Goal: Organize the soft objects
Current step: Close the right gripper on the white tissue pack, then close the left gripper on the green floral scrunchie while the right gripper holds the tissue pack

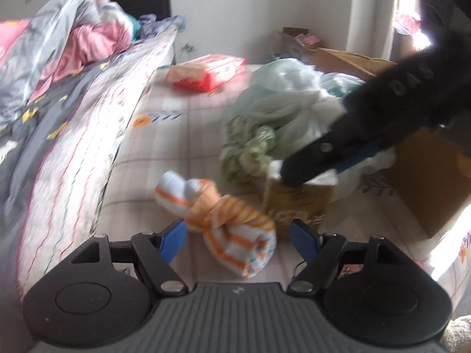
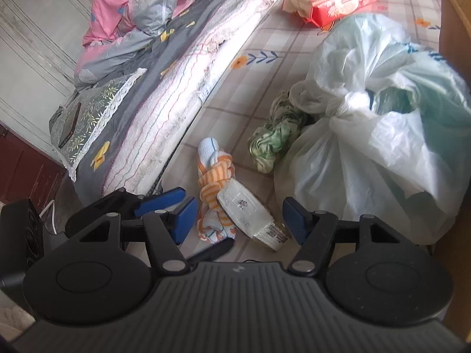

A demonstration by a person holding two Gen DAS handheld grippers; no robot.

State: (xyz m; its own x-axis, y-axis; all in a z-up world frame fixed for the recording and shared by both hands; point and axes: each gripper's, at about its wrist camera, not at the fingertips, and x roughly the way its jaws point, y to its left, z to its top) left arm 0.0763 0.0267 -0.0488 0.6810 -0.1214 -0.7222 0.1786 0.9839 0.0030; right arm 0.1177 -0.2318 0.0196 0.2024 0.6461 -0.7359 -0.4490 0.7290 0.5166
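Left wrist view, from the left edge: rumpled pink and grey quilt [image 1: 73, 38] in the upper left, heaped on a folded-back mattress pad [image 1: 88, 123] sloping down to the checked sheet [image 1: 164, 153]. Further in, near the top centre, a red pack of wipes [image 1: 209, 72] flat on the sheet. At the bottom centre, the left gripper [image 1: 239, 238], jaws held wide apart. Between its blue pads, untouched by either, an orange-striped knotted cloth [image 1: 217, 220], lying on the sheet. Just right of the cloth, a tissue pack [image 1: 297, 203], standing close against it. Behind that, a crumpled green cloth [image 1: 250, 150] resting against a pale plastic bag [image 1: 288, 100]. Reaching in from the upper right, the right gripper [image 1: 294, 173], blurred, its tip down on top of the tissue pack. At the right edge, a brown cardboard box [image 1: 426, 176].

Right wrist view, same order: quilt and mattress pad filling the upper left. At lower left, a blue finger of the left gripper poking in beside the striped cloth. In the bottom centre, jaws of the right gripper parted, tissue pack between the pads; left pad clearly apart from the pack, with part of the knotted cloth in that gap. Right pad just beside the end of the pack; contact not clear. Green cloth above, and the knotted plastic bag filling the right side.
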